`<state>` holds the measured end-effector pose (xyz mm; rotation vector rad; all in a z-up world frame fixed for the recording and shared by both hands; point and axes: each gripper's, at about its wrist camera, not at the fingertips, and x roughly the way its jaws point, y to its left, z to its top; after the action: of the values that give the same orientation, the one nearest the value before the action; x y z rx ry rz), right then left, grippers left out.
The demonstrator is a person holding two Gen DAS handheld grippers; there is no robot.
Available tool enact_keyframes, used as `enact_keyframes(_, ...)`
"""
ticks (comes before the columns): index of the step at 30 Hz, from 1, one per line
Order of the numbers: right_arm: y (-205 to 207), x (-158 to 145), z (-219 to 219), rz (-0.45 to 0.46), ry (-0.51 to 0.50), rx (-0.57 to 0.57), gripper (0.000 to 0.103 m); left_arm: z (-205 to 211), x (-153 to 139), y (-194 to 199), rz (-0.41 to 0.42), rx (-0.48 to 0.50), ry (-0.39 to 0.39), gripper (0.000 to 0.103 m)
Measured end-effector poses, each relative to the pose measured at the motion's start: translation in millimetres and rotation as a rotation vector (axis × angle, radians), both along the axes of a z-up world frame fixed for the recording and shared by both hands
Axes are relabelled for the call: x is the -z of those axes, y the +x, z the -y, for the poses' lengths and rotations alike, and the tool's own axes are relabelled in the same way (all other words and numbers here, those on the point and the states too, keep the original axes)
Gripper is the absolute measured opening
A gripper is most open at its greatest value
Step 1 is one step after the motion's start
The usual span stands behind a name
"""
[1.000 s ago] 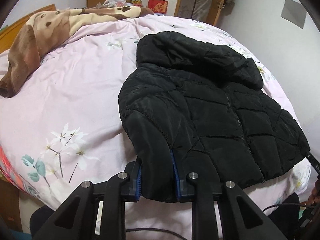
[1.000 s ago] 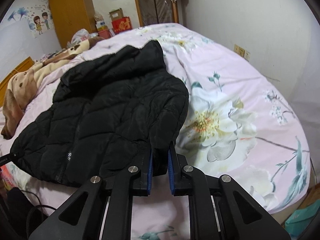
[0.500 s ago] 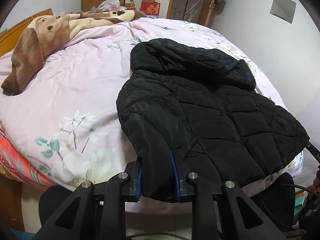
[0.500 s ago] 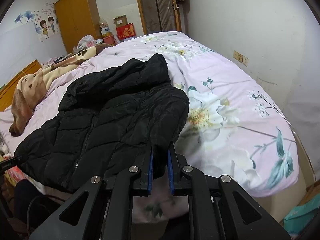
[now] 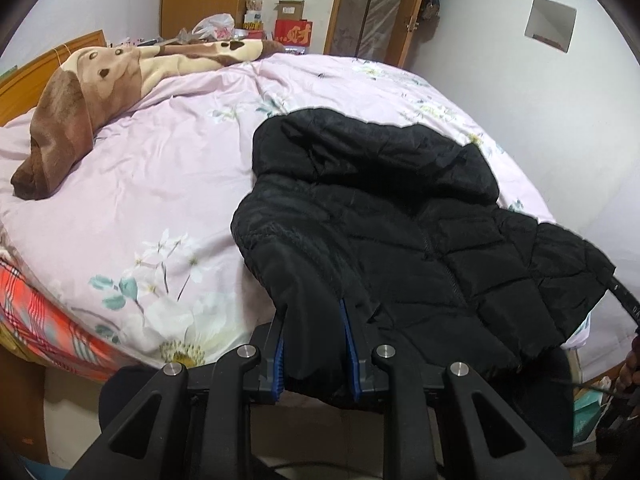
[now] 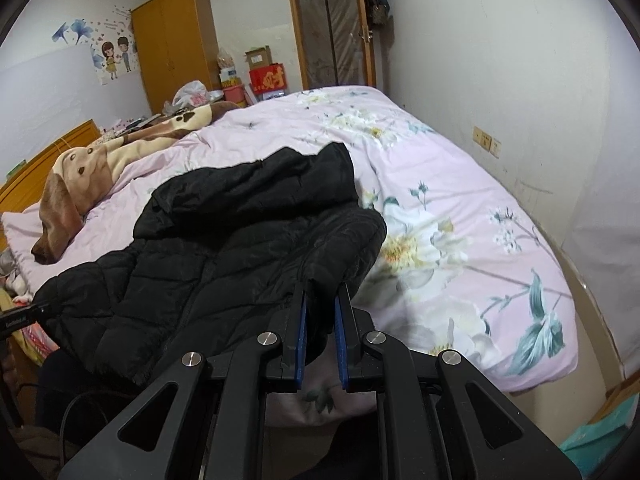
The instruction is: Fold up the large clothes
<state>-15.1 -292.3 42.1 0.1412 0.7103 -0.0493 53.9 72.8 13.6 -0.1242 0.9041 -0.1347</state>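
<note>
Left hand-held gripper [image 5: 314, 340]: clenched on a thick fold of the black jacket [image 5: 400, 232] at its near left corner, blue pads pressing the padding from both sides.
Right hand-held gripper [image 6: 320, 328]: clamped on a thinner fold of the jacket [image 6: 224, 252] at its near right corner, pads close together with cloth between them.
Change in grip: none; both hold the same folds as a second ago.
Change in the jacket: its near hem, which lay on the bed a second ago, now hangs off the bed's near edge, stretched between the two grippers.
Jacket's place: hood and upper body lie on the bed [image 5: 152, 184], hood farthest from the grippers, zip facing up.
Change in view: both cameras sit higher and farther back from the bed; more of the far wall and the door shows.
Bed cover: pink with white flowers, beneath and around the jacket.
Brown dog-print blanket [image 5: 92, 92]: on the bed, well apart from the jacket, toward the headboard, unmoved.
</note>
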Motion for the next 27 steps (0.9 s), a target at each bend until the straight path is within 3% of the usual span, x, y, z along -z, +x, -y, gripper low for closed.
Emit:
enact_keyframes(12, 64, -42, -11, 0.044, -0.059, -0.023, 0.012, 5, -43, 64, 0.052, -0.022, -0.013, 0.023)
enact_keyframes(20, 135, -66, -18, 0.048, -0.124, -0.028, 0.012, 13, -75, 143, 0.092, -0.034, -0.009, 0.023)
enact_keyframes(27, 202, -71, -14, 0.021, -0.137, -0.012, 0.012, 12, -81, 215, 0.08, -0.073, 0.014, 0.023)
